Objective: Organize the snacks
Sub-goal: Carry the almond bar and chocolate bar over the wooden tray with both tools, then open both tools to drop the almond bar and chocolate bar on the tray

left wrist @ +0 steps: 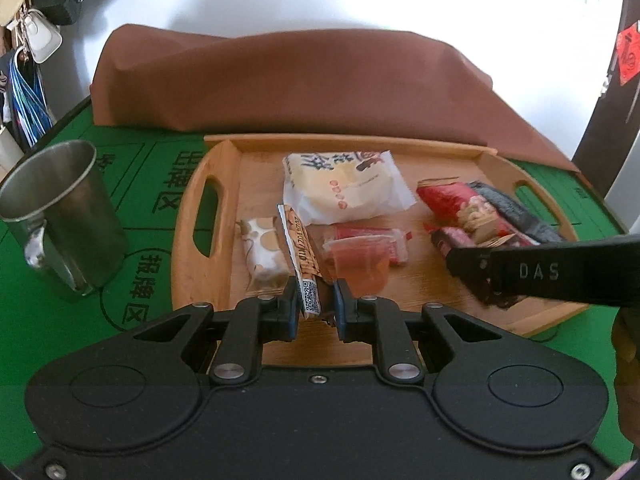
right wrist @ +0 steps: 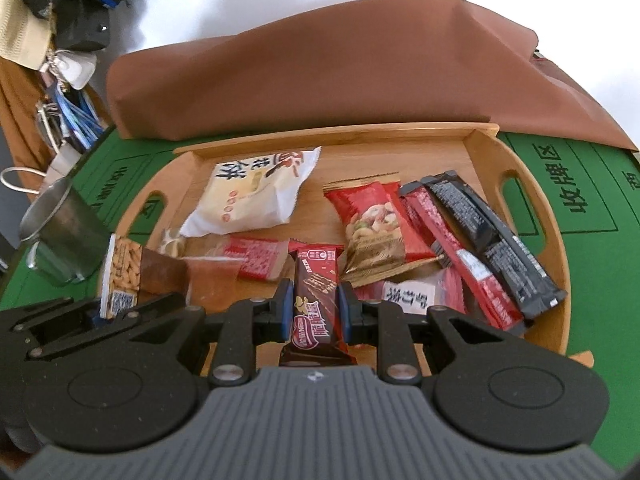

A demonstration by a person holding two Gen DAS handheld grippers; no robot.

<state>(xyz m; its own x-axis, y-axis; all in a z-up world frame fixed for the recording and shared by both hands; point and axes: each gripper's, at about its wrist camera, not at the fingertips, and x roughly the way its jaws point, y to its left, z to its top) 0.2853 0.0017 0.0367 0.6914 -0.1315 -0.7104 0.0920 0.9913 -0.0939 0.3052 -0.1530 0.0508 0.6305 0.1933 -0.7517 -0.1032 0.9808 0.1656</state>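
Right gripper point(right wrist: 314, 314) level over wooden tray point(right wrist: 556, 240), my jaws clamped on brown wafer bar point(right wrist: 316, 304); its near end cut off by gripper body. Left gripper point(left wrist: 316, 308) low at tray front, pinching peanut packet point(left wrist: 302, 256) upright. Jelly cup point(left wrist: 356, 268) just beside, partly blurred.

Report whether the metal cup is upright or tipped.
Upright: the metal cup stands on its base on the green mat, mouth upward, beside the wooden tray.
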